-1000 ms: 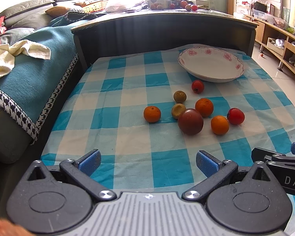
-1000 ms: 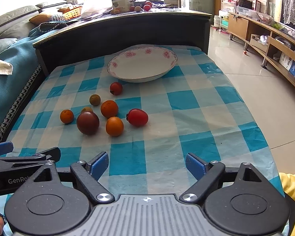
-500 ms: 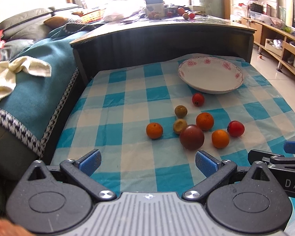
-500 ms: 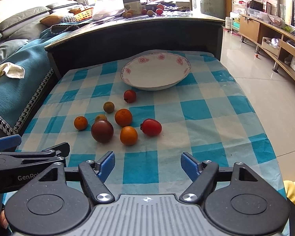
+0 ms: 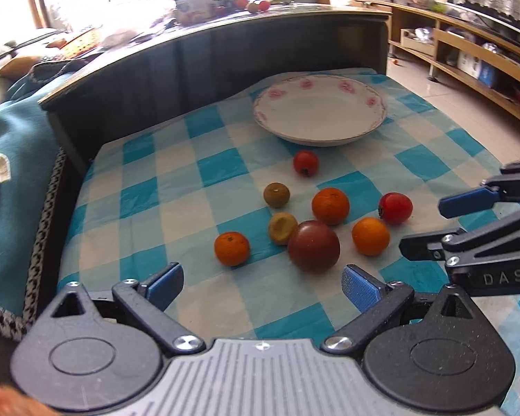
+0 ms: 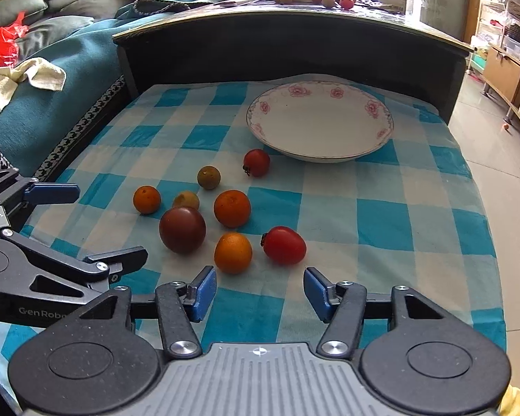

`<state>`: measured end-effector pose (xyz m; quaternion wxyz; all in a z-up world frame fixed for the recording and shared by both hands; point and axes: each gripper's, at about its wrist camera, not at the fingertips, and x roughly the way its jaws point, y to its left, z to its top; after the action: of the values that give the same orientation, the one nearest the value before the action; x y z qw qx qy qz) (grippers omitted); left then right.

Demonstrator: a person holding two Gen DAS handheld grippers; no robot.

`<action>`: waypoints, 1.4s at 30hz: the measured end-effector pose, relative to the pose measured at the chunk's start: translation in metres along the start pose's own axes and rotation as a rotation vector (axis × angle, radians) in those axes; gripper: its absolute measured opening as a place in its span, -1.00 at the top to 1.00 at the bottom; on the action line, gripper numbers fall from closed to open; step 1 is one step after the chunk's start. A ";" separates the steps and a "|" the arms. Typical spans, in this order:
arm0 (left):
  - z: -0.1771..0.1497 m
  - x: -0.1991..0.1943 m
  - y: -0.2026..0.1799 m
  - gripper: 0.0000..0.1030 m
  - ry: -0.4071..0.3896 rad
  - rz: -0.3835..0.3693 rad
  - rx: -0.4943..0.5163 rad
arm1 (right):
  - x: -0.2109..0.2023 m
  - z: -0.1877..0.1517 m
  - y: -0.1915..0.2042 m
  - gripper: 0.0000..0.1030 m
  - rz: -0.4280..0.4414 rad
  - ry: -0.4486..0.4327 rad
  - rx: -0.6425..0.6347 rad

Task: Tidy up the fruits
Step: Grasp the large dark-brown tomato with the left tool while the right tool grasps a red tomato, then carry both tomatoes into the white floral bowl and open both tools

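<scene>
Several fruits lie loose on a blue-and-white checked tablecloth (image 5: 176,208): a dark plum (image 5: 313,250) (image 6: 182,229), three oranges (image 5: 232,248) (image 5: 330,206) (image 5: 370,235), two red tomatoes (image 5: 395,208) (image 5: 305,163) and two small brownish fruits (image 5: 276,195) (image 5: 282,227). A white plate with pink flowers (image 5: 319,114) (image 6: 320,121) stands empty behind them. My left gripper (image 5: 261,286) is open and empty, just in front of the plum. My right gripper (image 6: 258,293) is open and empty, just in front of an orange (image 6: 233,252) and a tomato (image 6: 284,245).
A dark headboard-like panel (image 5: 208,66) rises behind the table, with a shelf of boxes and fruit on top. A sofa with a teal blanket (image 6: 52,104) runs along the left. Tiled floor (image 6: 495,159) and wooden shelves (image 5: 468,52) lie to the right.
Both grippers have moved forward toward the fruit cluster, so the fruits look larger and closer. Both stay open. No fruit has moved.
</scene>
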<state>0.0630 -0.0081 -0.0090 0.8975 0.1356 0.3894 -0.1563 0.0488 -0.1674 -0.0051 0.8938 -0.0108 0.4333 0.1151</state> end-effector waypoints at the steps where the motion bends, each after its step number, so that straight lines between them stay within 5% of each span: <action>1: 0.001 0.002 0.001 -1.00 0.002 -0.015 0.008 | 0.002 0.002 -0.001 0.02 0.008 0.003 -0.009; 17: 0.011 0.044 -0.002 -0.60 0.061 -0.173 0.055 | 0.033 0.013 -0.028 0.21 0.036 0.035 -0.029; 25: 0.010 0.053 -0.006 -0.23 0.087 -0.213 0.057 | 0.043 0.014 -0.025 0.22 0.024 0.047 -0.079; 29: 0.014 0.055 -0.003 0.03 0.086 -0.235 0.013 | 0.045 0.016 -0.024 0.37 0.012 0.051 -0.082; 42: 0.021 0.051 -0.005 0.06 0.088 -0.223 -0.005 | 0.035 0.021 -0.031 0.48 0.007 0.037 -0.025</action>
<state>0.1082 -0.0290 -0.0335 0.8570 0.0958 0.4415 -0.2479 0.0930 -0.1884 -0.0220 0.8850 -0.0225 0.4484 0.1232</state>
